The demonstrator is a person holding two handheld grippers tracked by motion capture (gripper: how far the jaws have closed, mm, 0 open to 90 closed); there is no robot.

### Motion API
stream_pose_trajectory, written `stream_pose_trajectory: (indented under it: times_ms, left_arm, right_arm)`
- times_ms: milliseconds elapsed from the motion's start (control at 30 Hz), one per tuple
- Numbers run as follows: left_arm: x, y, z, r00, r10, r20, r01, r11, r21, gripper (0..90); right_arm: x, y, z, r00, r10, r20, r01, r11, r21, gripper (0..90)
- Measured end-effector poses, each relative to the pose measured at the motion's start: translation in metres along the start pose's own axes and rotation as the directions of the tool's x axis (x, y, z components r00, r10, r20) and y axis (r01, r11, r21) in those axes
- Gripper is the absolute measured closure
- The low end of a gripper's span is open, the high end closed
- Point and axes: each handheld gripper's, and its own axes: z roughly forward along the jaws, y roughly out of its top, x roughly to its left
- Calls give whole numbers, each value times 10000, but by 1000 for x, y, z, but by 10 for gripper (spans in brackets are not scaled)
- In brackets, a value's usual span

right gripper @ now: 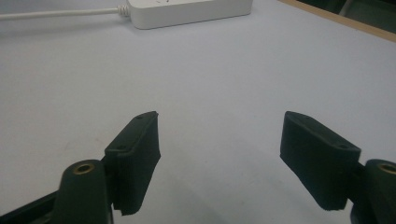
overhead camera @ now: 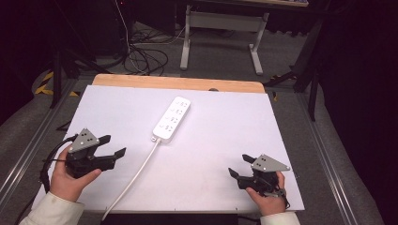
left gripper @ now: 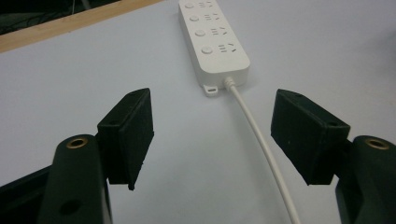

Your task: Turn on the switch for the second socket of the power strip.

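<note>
A white power strip (overhead camera: 172,119) with several sockets lies near the middle of the white table (overhead camera: 225,136), slanted toward the back right. Its white cord (overhead camera: 133,180) runs off the front edge. In the left gripper view the power strip (left gripper: 215,39) lies ahead and its cord (left gripper: 261,144) passes between the jaws, nearer the right one. My left gripper (overhead camera: 115,146) is open at the front left, held by a hand. My right gripper (overhead camera: 239,165) is open at the front right, empty. The right gripper view has the power strip (right gripper: 191,11) far off at the top.
A wooden strip (overhead camera: 178,83) borders the table's far edge. Beyond it stand white desk legs (overhead camera: 256,51) and loose cables (overhead camera: 145,58) on the grey floor. Metal rails (overhead camera: 328,154) run along both sides of the table.
</note>
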Motion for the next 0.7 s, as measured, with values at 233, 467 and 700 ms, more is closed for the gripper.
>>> stream_pose_trajectory:
  times_ms: [233,467,700]
  left_arm:
    - [2,18,2,9996,277,-100,-277,9996,42,305]
    - [2,38,8,9989,466,32,-466,9989,17,299]
    - [4,54,15,9982,581,171,-582,9983,40,304]
  right_arm:
    - [0,0,1,9999,-65,-122,65,10000,3,298]
    - [1,0,1,9998,-106,-146,106,9999,-9,304]
    - [0,0,0,9998,-103,-166,103,9999,-21,304]
